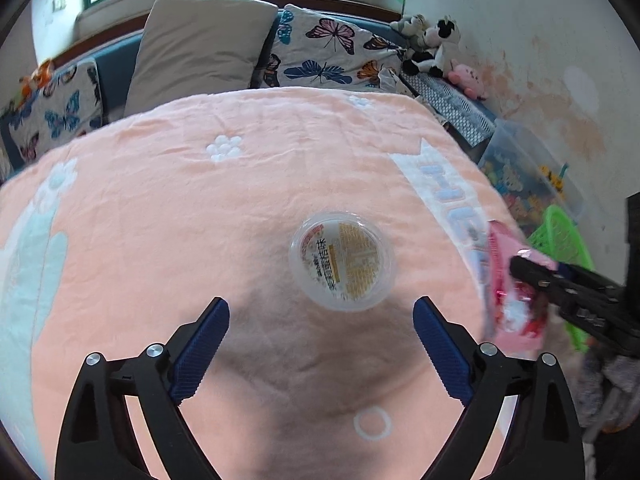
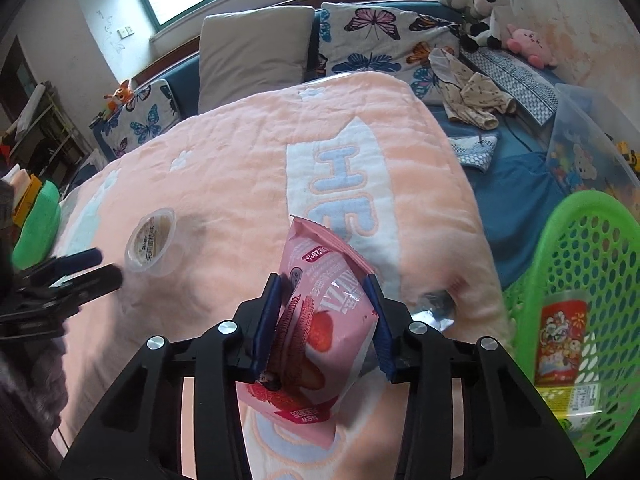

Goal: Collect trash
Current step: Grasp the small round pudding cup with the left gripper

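- The left gripper (image 1: 321, 306) stood with its jaws spread wide and nothing between them, poised over a peach-coloured blanket (image 1: 180, 208).
- A clear plastic jelly cup (image 1: 343, 261), sealed with a printed yellow-and-white lid, sat on the blanket just ahead of the open jaws and slightly towards the right-hand finger. No pad touched it.
- The right gripper (image 2: 324, 284) was clenched on a pink strawberry-biscuit wrapper (image 2: 316, 320). Both blue pads pressed the packet's sides, its torn top end projected beyond the fingertips and its lower end hung back between the finger arms.
- In the left wrist view the same wrapper (image 1: 514, 288) appeared blurred at the blanket's right edge, outside the right-hand jaw of the left gripper, with the right gripper's dark fingers on it.
- In the right wrist view the jelly cup (image 2: 152, 244) lay well to the left of the clenched jaws, near the tips of the left gripper (image 2: 100, 266).
- A green perforated basket (image 2: 592, 300) stood to the right of the right gripper, off the blanket's edge. It held a red printed packet (image 2: 562, 344) and a yellow-labelled item that could not be identified.
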`<control>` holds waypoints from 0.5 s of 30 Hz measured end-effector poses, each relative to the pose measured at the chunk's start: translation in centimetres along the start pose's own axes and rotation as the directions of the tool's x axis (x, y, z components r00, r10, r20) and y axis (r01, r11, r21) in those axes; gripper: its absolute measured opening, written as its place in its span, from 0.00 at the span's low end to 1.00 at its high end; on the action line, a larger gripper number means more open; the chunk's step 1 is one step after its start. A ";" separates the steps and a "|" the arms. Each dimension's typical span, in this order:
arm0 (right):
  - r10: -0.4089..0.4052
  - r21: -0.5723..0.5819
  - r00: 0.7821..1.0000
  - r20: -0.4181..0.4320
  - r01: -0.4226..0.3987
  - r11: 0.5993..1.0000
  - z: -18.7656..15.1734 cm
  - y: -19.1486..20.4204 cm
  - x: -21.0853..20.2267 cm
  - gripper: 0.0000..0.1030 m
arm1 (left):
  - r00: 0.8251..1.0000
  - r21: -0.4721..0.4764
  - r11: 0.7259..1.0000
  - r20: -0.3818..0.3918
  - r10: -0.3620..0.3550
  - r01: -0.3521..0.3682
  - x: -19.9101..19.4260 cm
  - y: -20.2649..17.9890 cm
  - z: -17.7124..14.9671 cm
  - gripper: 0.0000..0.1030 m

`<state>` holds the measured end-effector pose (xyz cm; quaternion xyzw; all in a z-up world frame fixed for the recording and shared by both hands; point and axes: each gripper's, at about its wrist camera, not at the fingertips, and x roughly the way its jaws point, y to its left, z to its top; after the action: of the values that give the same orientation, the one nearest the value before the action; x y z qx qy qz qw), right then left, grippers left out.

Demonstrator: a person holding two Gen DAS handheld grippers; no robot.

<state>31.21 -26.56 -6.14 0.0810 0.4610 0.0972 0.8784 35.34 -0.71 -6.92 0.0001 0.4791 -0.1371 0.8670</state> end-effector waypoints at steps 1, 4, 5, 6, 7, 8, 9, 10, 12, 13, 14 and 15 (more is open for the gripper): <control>0.004 0.004 1.000 0.004 -0.004 1.000 -0.1 -0.2 -0.3 0.40 | 1.000 0.007 1.000 -0.003 0.006 -0.006 0.3 -0.2 0.1 0.87; 0.015 0.009 1.000 0.021 -0.015 1.000 -0.3 -0.8 -1.4 0.40 | 1.000 0.018 1.000 -0.006 0.015 -0.015 1.4 -0.6 0.5 0.87; 0.018 0.009 0.999 0.028 -0.019 1.000 -0.4 -1.1 -1.9 0.40 | 1.000 0.018 1.000 -0.006 0.020 -0.019 1.8 -0.6 0.7 0.87; 0.020 0.009 0.999 0.032 -0.020 1.000 -0.5 -1.3 -2.2 0.40 | 1.000 0.017 1.000 -0.006 0.018 -0.018 2.0 -0.7 0.8 0.87; 0.020 0.009 0.999 0.037 -0.020 1.000 -0.5 -1.5 -2.5 0.40 | 1.000 0.017 1.000 -0.005 0.015 -0.014 2.3 -0.9 0.9 0.87; 0.021 0.008 0.999 0.041 -0.022 1.000 -0.6 -1.6 -2.9 0.40 | 1.000 0.020 1.000 -0.004 0.015 -0.015 2.5 -1.0 1.0 0.87; 0.023 0.007 0.999 0.045 -0.024 1.000 -0.6 -1.8 -3.2 0.40 | 1.000 0.023 1.000 -0.004 0.018 -0.018 2.8 -1.1 1.1 0.87; 0.024 0.005 0.999 0.047 -0.024 1.000 -0.6 -1.9 -3.4 0.40 | 1.000 0.024 1.000 -0.006 0.013 -0.013 3.1 -1.2 1.2 0.87; 0.022 0.002 0.998 0.054 -0.023 1.000 -0.7 -2.2 -3.9 0.40 | 1.000 0.032 0.999 -0.008 0.021 -0.020 3.5 -1.7 1.4 0.87; 0.022 0.001 0.998 0.056 -0.022 1.000 -0.7 -2.3 -4.1 0.40 | 1.000 0.037 0.999 -0.008 0.024 -0.023 3.7 -1.8 1.5 0.87; 0.024 0.001 0.998 0.057 -0.024 1.000 -0.7 -2.4 -4.4 0.40 | 1.000 0.035 0.999 -0.011 0.025 -0.025 4.0 -1.9 1.5 0.87; 0.024 0.001 0.998 0.059 -0.024 1.000 -0.8 -2.6 -4.5 0.40 | 1.000 0.028 0.999 -0.014 0.026 -0.026 4.2 -1.9 1.6 0.87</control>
<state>28.28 -30.12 -3.60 0.0903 0.4339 0.1050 0.8903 38.34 -3.72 -9.30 0.0194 0.4832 -0.1326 0.8652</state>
